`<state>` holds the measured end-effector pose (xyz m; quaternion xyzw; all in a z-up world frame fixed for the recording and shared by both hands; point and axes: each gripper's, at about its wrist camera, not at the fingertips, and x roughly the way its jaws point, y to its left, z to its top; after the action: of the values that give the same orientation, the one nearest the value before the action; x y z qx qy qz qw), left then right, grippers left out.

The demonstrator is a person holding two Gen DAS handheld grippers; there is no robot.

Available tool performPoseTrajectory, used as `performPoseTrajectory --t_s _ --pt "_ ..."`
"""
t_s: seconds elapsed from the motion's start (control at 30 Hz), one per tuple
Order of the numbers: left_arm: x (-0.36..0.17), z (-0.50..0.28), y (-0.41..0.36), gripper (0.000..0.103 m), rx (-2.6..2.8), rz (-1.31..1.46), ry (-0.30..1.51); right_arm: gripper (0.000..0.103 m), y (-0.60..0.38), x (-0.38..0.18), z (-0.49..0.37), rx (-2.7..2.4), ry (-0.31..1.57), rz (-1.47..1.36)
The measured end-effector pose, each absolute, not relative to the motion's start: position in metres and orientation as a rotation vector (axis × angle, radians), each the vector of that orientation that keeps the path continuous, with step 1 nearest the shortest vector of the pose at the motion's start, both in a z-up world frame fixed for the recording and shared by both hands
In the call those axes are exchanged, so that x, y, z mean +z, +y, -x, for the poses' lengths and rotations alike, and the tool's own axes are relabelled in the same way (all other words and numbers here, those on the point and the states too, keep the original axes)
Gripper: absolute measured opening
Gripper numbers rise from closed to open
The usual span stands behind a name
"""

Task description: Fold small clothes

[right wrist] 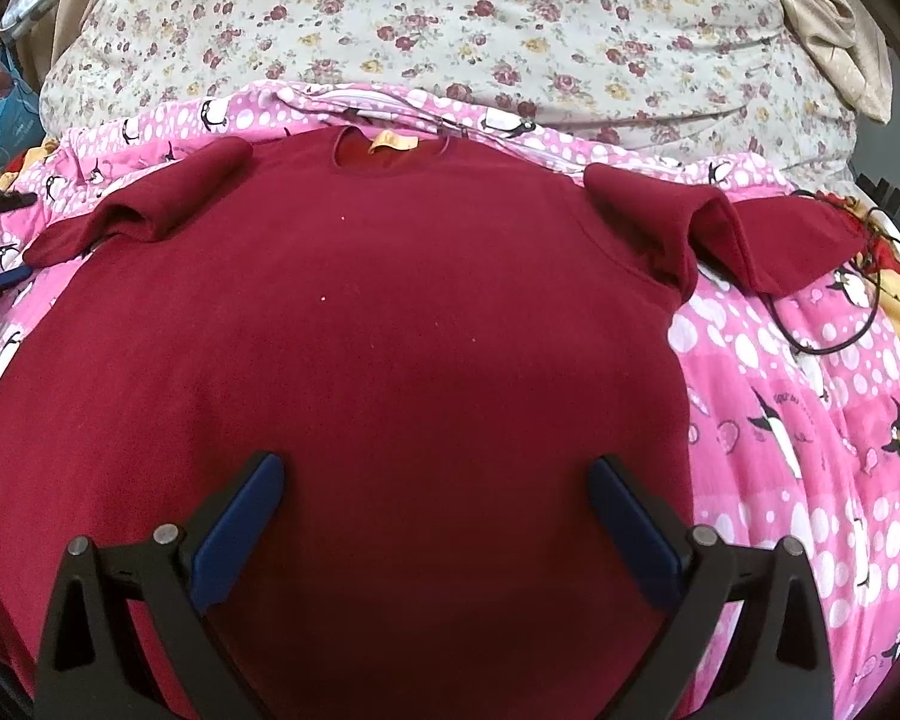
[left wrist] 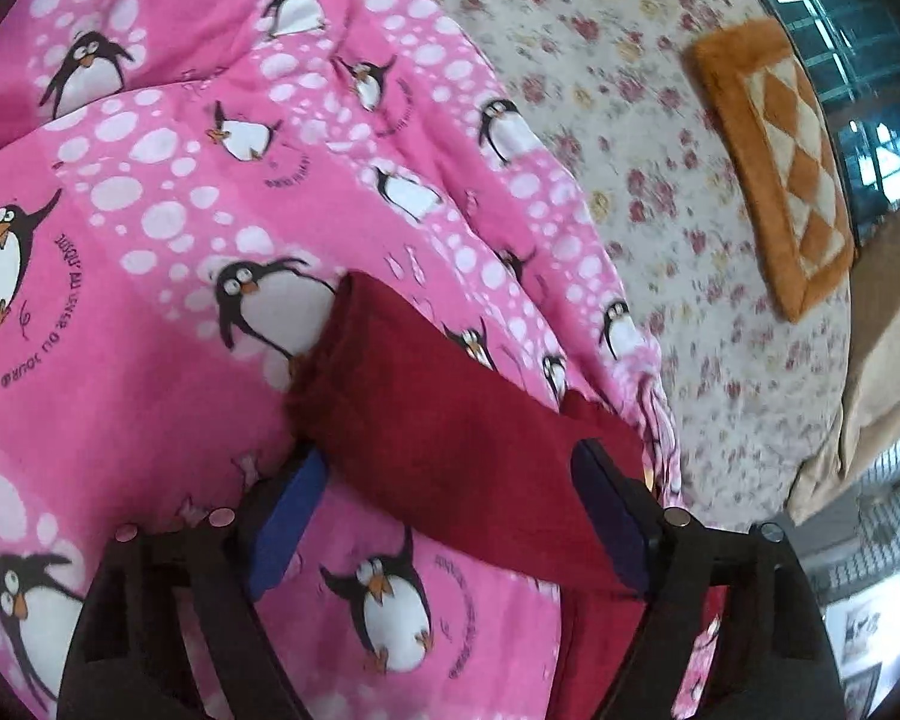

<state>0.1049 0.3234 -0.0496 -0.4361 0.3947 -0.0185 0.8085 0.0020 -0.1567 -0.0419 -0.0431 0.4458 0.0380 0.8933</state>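
Downward-tilted left gripper point(left wrist: 450, 510), jaws straddling sleeve point(left wrist: 450, 420)

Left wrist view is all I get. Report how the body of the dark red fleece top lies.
Observer: The dark red fleece top lies spread flat on the pink penguin-print blanket, with its neck away from the right wrist camera.
Operator: Give me the other sleeve.
Observer: The other sleeve is bunched up at its shoulder, with its cuff end lying outward on the blanket.
Operator: Now the right gripper.
Observer: The right gripper is open over the top's lower body and holds nothing.
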Motion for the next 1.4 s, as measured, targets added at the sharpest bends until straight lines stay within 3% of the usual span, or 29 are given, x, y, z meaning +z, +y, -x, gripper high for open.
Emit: performPoseTrajectory --t_s 0.17,0.23,0.27,0.3,0.33,0.7,0.97,1.17,1.3,1.4 --pt "-0.054 -0.117 0.329 0.071 -0.011 0.898 0.829 0.103 -0.156 -0.042 -0.003 0.078 0.92 0.094" --pt "-0.051 -0.123 0.321 0.065 0.014 0.834 0.847 0.103 -0.156 -0.042 -0.003 0.079 0.917 0.095" --pt "-0.05 -0.124 0.316 0.047 0.041 0.785 0.869 0.103 -0.156 -0.042 -0.003 0.08 0.916 0.094" --pt "-0.049 -0.127 0.311 0.007 0.079 0.718 0.906 0.103 -0.156 -0.042 -0.003 0.079 0.915 0.094" --pt "-0.049 -0.129 0.309 0.0 0.104 0.676 0.937 0.103 -0.156 -0.042 -0.004 0.079 0.914 0.094" --pt "0.077 -0.081 0.358 0.0 0.382 0.494 0.55 0.103 -0.156 -0.042 -0.005 0.076 0.917 0.094" --pt "0.122 -0.105 0.239 0.0 0.009 0.391 0.501 0.103 -0.156 -0.042 -0.005 0.075 0.925 0.091" --pt "0.079 -0.149 0.084 0.0 -0.322 0.332 0.653 0.103 -0.159 -0.04 -0.007 0.087 0.956 0.071" --pt "0.008 -0.168 0.019 0.0 -0.38 0.299 0.803 0.103 -0.164 -0.037 -0.008 0.082 0.965 0.034" --pt "-0.026 -0.164 0.002 0.017 -0.425 0.332 0.92 0.103 -0.169 -0.033 -0.007 0.07 0.951 0.003"
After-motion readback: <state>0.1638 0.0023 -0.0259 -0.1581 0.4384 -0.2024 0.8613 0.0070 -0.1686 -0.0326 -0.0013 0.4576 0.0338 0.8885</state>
